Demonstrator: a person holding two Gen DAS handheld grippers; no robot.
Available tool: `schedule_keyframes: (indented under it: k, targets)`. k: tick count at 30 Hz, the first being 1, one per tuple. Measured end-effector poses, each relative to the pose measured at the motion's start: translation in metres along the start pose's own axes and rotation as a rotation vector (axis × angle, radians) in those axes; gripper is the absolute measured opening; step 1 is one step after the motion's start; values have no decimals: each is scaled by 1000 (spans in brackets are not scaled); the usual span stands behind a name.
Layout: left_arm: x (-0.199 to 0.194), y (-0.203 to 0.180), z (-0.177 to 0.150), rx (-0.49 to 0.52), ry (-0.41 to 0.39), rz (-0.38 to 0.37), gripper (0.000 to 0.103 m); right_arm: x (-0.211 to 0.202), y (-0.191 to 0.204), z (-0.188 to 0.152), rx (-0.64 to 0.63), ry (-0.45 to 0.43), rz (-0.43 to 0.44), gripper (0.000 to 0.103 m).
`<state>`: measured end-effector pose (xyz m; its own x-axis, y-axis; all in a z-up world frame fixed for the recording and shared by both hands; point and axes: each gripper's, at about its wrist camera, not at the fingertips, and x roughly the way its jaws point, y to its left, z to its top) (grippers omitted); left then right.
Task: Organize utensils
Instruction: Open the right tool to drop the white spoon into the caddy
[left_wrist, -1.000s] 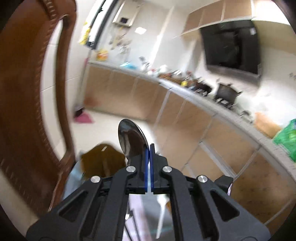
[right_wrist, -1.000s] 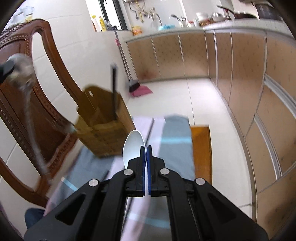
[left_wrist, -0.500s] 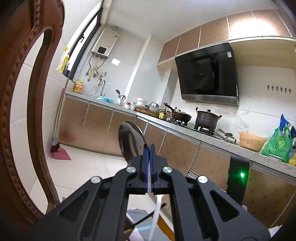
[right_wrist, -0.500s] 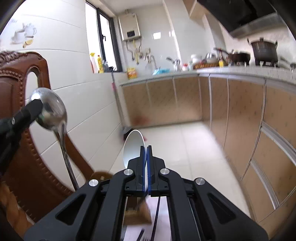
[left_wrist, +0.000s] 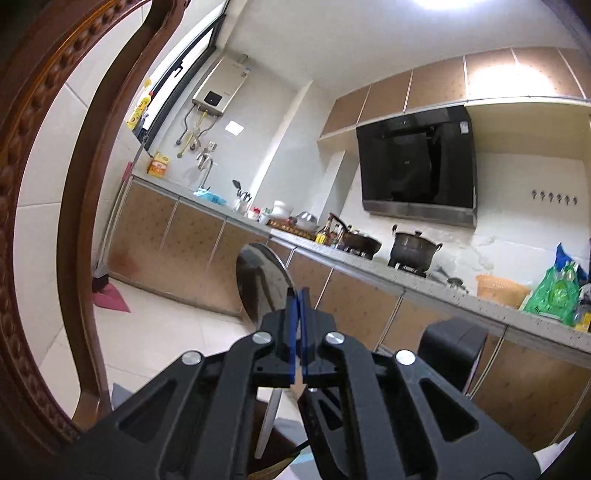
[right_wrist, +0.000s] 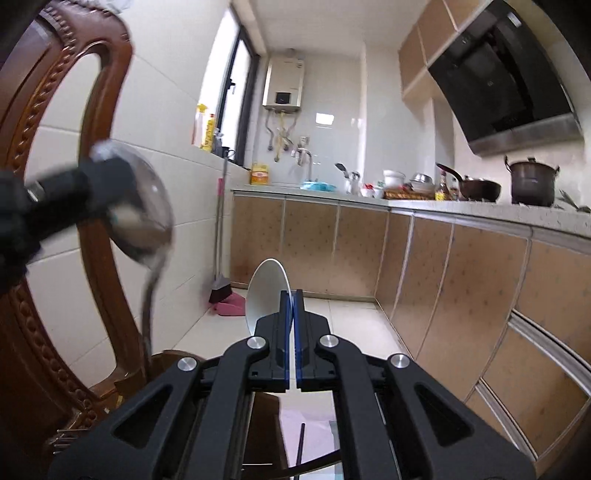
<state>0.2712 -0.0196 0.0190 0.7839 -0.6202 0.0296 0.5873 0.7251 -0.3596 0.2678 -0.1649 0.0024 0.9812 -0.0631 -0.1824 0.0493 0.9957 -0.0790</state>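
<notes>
The left gripper (left_wrist: 298, 332) has its jaws clenched on a metal spoon (left_wrist: 263, 284); its dark bowl rises above the blue pads, while most of the handle is hidden behind the gripper body, only a pale length showing below. In the right wrist view the same spoon's bowl is blurred and its handle runs down behind a wooden chair (right_wrist: 107, 206) back. The right gripper (right_wrist: 292, 328) grips a white spoon (right_wrist: 267, 291) between its jaws, bowl up, handle hidden under the linkage. Below it a dark wooden holder (right_wrist: 173, 360) is mostly covered by the gripper; its contents cannot be made out. A thin dark stick (right_wrist: 300, 445) lies on a pale cloth, cut off by the frame. A black device (left_wrist: 452, 350) sits at the left view's lower right, partly hidden. On the far counter (left_wrist: 424, 286) stand a pot (left_wrist: 413, 249), bottles and a green bag (left_wrist: 554, 295); their labels are too small to read. Writing on the wall water heater (right_wrist: 283, 85) and range hood (left_wrist: 417, 166) is illegible
</notes>
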Motion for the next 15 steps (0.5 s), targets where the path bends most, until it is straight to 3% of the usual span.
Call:
schedule_keyframes:
  k: [2, 5, 8, 10, 15]
  targets:
    - [-1, 0, -4, 9, 9, 19, 2, 2, 2, -2, -10, 21, 20, 3]
    - [-7, -3, -5, 23, 18, 36, 4, 1, 1, -1, -9, 38, 37, 13]
    - [-10, -7, -4, 45, 39, 57, 11, -6, 5, 3, -22, 42, 67, 34]
    - [-15, -12, -5, 58, 40, 68, 18, -14, 5, 8, -15, 32, 70, 59]
    - [-27, -14, -7, 37, 63, 80, 32, -33, -22, 26, 100, 63, 140, 66]
